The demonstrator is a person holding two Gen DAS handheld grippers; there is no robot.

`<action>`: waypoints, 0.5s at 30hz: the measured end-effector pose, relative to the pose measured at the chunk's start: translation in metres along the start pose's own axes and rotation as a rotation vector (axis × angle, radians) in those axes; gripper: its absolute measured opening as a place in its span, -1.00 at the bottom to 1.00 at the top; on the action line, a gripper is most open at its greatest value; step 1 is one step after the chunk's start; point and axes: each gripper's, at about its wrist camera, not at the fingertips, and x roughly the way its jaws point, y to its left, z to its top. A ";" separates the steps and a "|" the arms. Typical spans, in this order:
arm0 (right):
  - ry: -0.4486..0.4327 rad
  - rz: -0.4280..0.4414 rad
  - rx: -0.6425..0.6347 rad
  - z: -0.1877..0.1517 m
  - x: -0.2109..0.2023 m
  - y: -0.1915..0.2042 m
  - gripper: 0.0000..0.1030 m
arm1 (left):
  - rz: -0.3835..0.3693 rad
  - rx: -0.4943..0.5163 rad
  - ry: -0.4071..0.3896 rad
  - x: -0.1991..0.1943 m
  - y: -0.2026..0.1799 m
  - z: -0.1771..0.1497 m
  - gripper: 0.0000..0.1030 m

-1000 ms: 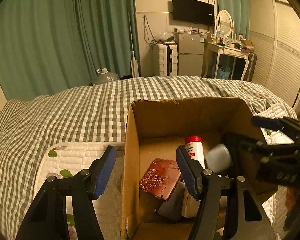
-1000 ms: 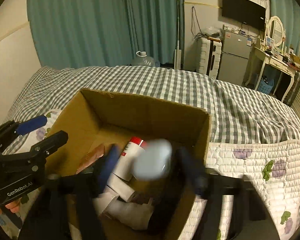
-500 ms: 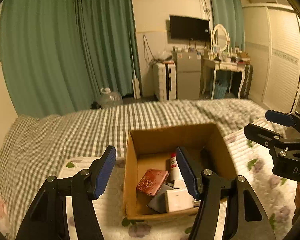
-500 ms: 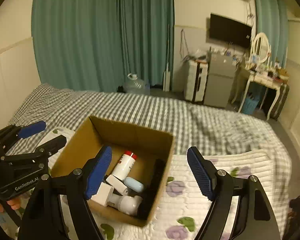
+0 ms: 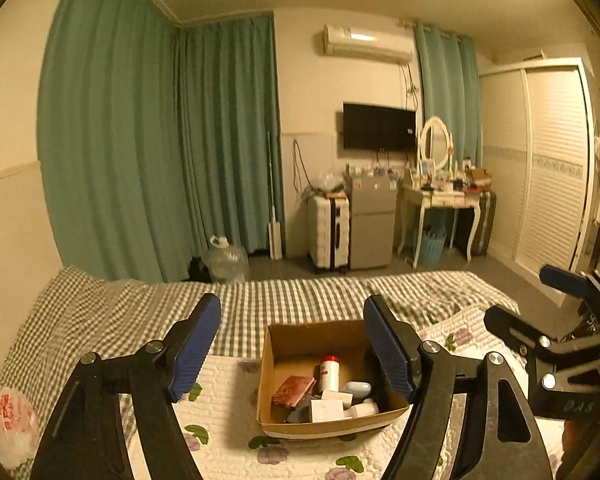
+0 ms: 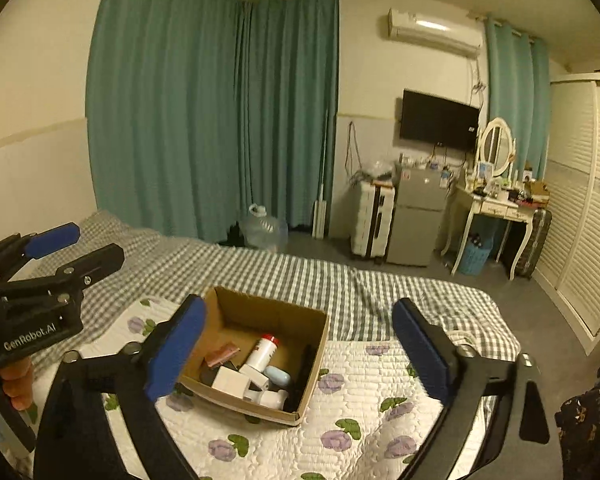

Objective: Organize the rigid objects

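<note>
Quilted bed (image 6: 380,364) carries the cardboard box (image 5: 268,360) holding the pale blue case (image 6: 278,376), now released, as left gripper (image 5: 292,350) and right gripper (image 6: 300,352), both empty and wide open, have pulled far back, suggesting sorting is finished.

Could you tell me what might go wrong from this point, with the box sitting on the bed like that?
The cardboard box sits on a soft quilt, so it may tip or slide if pushed. Its contents are piled loosely: the red-capped bottle leans on other items and could roll when something beside it is lifted. Both the left gripper and the right gripper are open and empty, well above the box.
</note>
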 end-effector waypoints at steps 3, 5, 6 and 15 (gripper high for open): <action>-0.030 -0.017 0.021 -0.010 -0.015 0.004 1.00 | 0.003 -0.026 -0.044 -0.013 0.003 -0.010 0.54; -0.031 -0.032 0.057 -0.021 -0.017 0.003 1.00 | 0.002 -0.053 -0.097 -0.022 0.006 -0.025 0.56; -0.037 -0.027 0.078 -0.030 -0.017 0.003 1.00 | 0.005 -0.054 -0.116 -0.025 0.006 -0.030 0.56; -0.020 -0.082 0.102 -0.097 0.031 0.012 1.00 | 0.077 -0.018 -0.016 0.029 0.018 -0.114 0.56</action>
